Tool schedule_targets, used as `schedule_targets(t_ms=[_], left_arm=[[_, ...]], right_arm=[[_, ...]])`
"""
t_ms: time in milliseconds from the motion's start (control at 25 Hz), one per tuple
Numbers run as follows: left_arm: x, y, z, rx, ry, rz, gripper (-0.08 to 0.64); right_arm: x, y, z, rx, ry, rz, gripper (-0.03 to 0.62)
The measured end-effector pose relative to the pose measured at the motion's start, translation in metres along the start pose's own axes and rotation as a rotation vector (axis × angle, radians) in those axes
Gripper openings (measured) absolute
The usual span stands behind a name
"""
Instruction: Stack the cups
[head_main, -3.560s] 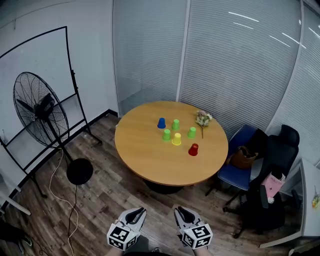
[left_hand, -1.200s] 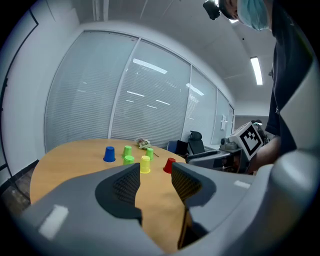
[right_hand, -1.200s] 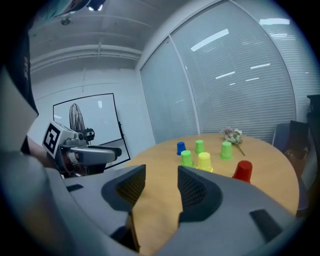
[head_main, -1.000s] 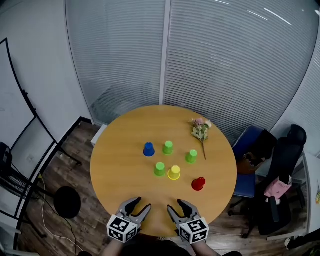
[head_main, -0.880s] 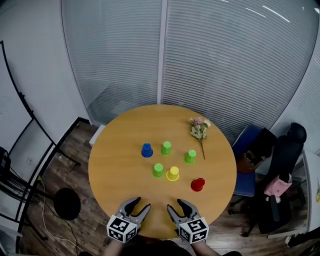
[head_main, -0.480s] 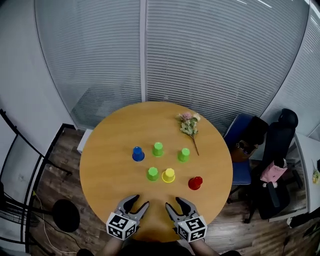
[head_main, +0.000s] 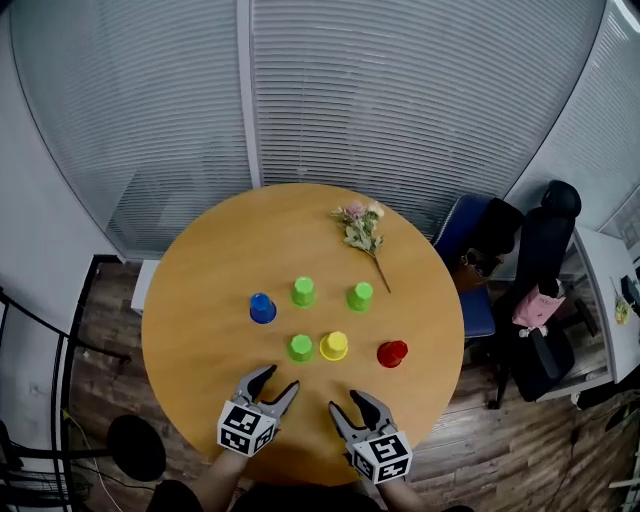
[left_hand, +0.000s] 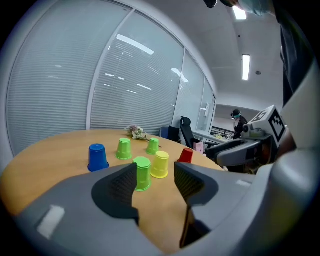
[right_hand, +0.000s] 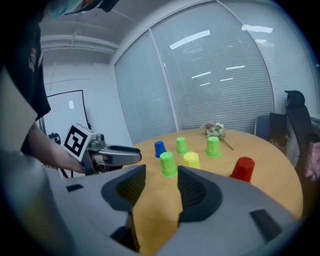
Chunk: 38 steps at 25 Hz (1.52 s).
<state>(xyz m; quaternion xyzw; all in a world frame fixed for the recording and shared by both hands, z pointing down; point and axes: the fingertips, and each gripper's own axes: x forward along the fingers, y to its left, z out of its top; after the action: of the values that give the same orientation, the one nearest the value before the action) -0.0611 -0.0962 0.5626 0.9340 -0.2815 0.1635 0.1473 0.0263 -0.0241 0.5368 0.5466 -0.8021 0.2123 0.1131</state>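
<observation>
At near edge of table (head_main: 185, 330): left gripper (head_main: 279, 378), right gripper (head_main: 348, 402) just arrived, both empty. Left jaws just widened; right's apart. Cups (head_main: 300, 347) mid-table, unstacked. First grab looks imminent.

One bench (head_main: 200, 300) holds six cups: three green cups (head_main: 303, 291) (head_main: 359, 296) (head_main: 300, 347), one blue cup (head_main: 262, 308), one yellow cup (head_main: 334, 346) and one red cup (head_main: 392, 353). There is one bunch of flowers (head_main: 357, 225).

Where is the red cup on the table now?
In the head view the red cup stands on the table's right side, just right of the yellow cup and apart from it.
</observation>
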Motion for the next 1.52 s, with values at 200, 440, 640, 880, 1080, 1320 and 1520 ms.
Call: schedule_targets(t_ms=[200,440,640,880,1080,1320,1520], left_arm=[[0.030,0.017,-0.008,0.002,0.027,-0.045,0.255],[0.071,0.031,-0.009,0.009,0.048,-0.083,0.294],[0.095,0.034,-0.015,0.059,0.083,-0.114,0.310],[0.104,0.036,-0.027,0.102,0.116,-0.126,0.304],[0.100,0.037,-0.029,0.123,0.110,-0.113,0.249],[0.067,0.032,-0.028,0.103,0.078,-0.068,0.247],[0.032,0.029,-0.048,0.080,0.088,-0.016,0.245]], right_arm=[[0.011,0.004,-0.008,0.028,0.012,-0.028,0.169],[0.016,0.006,-0.013,0.062,0.029,-0.065,0.169],[0.012,-0.005,-0.021,0.083,0.016,-0.105,0.169],[0.012,-0.008,-0.025,0.088,0.036,-0.110,0.169],[0.015,-0.003,-0.027,0.076,0.042,-0.079,0.169],[0.019,0.004,-0.027,0.038,0.055,-0.023,0.169],[0.025,0.013,-0.027,0.009,0.086,0.027,0.169]])
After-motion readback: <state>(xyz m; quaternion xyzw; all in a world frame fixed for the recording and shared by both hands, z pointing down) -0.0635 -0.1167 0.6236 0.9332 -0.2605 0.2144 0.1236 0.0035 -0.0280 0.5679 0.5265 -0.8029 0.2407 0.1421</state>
